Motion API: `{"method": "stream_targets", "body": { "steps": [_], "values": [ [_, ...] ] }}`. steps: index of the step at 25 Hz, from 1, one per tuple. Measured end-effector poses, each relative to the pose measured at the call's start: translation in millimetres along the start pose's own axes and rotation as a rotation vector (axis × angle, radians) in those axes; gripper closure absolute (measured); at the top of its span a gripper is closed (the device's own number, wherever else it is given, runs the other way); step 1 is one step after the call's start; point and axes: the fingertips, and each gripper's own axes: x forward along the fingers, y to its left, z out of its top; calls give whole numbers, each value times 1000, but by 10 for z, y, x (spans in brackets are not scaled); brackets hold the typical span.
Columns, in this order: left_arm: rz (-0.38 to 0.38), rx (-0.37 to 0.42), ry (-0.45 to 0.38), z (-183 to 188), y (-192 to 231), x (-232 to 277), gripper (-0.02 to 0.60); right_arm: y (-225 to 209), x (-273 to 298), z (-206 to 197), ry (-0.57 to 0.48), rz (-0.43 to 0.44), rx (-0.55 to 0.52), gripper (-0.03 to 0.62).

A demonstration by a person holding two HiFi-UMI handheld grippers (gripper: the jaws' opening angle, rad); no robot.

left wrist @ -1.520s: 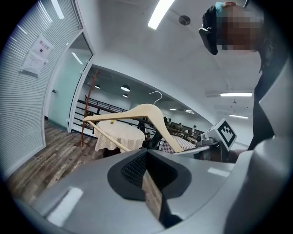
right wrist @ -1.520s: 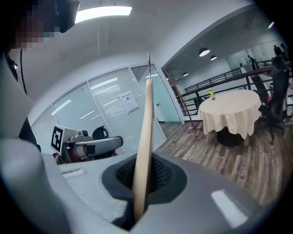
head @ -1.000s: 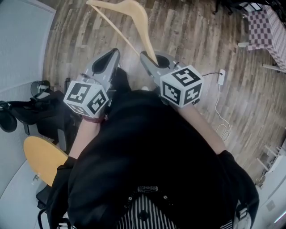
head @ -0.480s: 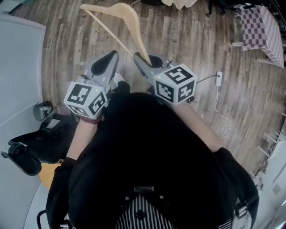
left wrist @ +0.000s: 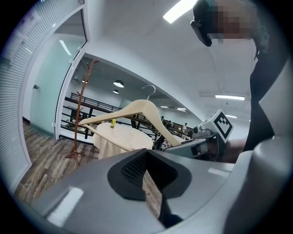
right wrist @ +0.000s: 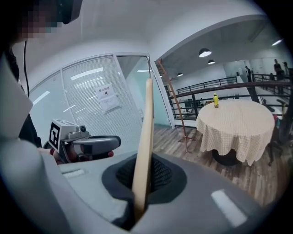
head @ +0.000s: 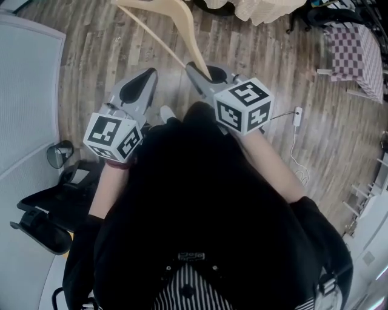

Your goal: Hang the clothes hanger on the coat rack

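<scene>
Nearest, the right gripper (head: 195,68) has its grey jaws clamped narrowly on one arm tip of the clothes hanger (head: 176,15), a smooth, pale wooden hanger with a curved shoulder and a thin straight crossbar. In the head view it rises from the jaws toward 11 o'clock, above the plank floor (head: 273,72). In the right gripper view the wood passes edge-on between the ribbed black pads. At 9 o'clock of it the left gripper (head: 145,75) holds nothing, and its jaws appear pressed together, though the slit between them is dim. In the left gripper view the hanger's metal hook (left wrist: 149,89) points up. Farther off stands a round table (right wrist: 233,132) draped in cream checked cloth, with a small yellow bottle (right wrist: 215,99) upright on top. At its 9 o'clock stands the coat rack (right wrist: 171,100), a slender reddish-brown pole with branching pegs, well apart from the hanger.
</scene>
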Motion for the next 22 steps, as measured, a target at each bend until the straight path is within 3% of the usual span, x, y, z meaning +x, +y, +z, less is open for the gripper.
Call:
{"method": "stream_targets", "body": {
  "steps": [4, 11, 22],
  "values": [
    [35, -56, -18, 29, 215, 51, 580, 4, 148, 57, 19, 17, -16, 586],
    [72, -43, -22, 282, 459, 528, 580, -321, 405, 219, 47, 99, -8, 586],
    [174, -56, -72, 1124, 1098, 1736, 580, -1483, 888, 1389, 16, 190, -63, 586]
  ]
}}
